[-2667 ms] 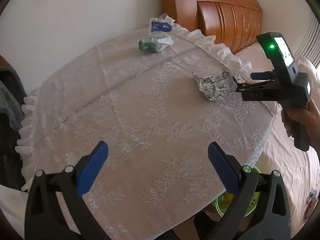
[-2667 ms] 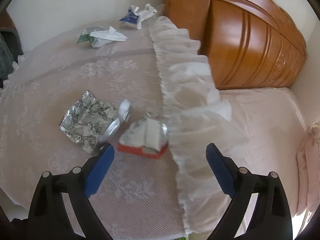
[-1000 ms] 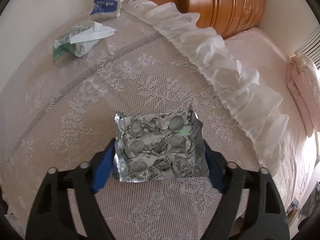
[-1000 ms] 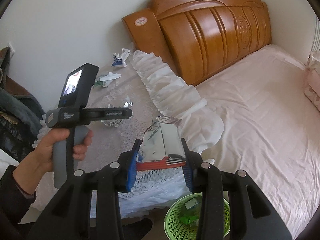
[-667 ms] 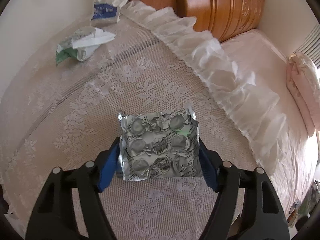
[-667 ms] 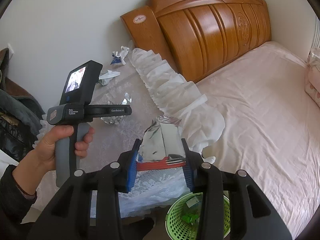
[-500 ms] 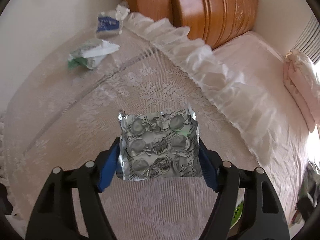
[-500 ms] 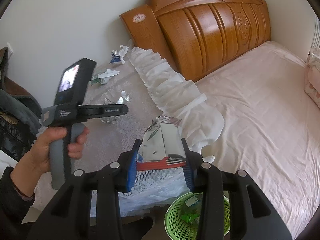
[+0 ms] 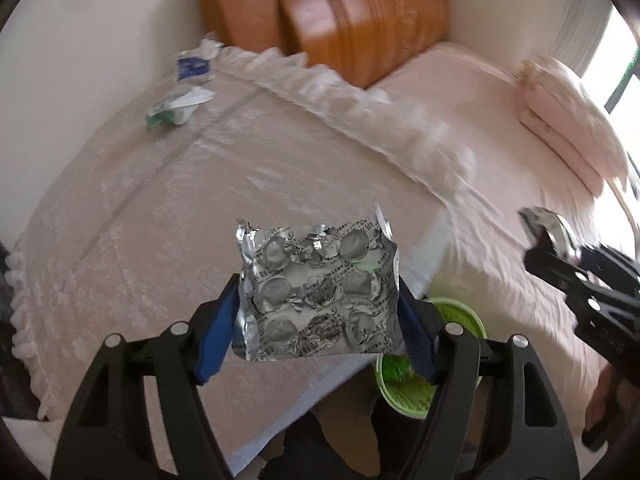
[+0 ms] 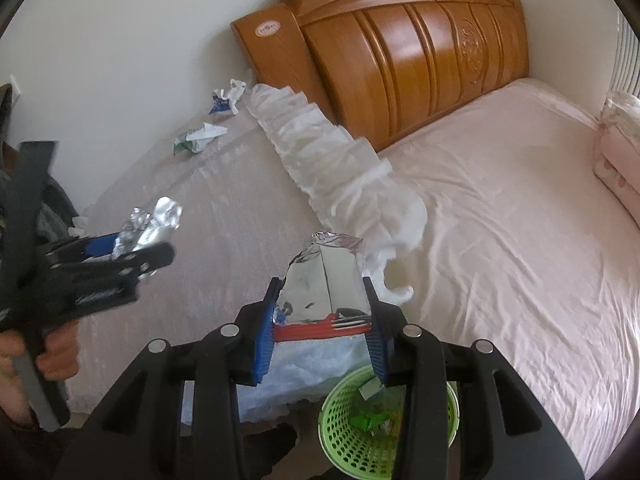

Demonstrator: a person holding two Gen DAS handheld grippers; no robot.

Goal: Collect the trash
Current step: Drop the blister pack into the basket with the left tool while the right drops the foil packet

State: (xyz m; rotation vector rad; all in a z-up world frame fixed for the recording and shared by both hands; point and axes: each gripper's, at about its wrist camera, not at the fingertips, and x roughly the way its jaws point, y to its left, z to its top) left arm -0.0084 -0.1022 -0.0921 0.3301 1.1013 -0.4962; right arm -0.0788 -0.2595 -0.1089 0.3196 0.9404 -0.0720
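We find the left gripper [image 9: 318, 320] clamped on a crumpled foil blister pack [image 9: 318, 292] at frame centre. The right gripper [image 10: 322, 328] pinches a silver wrapper [image 10: 326, 286] directly above the green basket [image 10: 344, 436], lower centre.

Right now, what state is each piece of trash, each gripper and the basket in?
Left gripper: shut on the blister pack, lifted.
Right gripper: shut on the foil wrapper.
Green packet: lying on the table.
Blue wrapper: crumpled, on the table.
Green basket: upright, holds trash.
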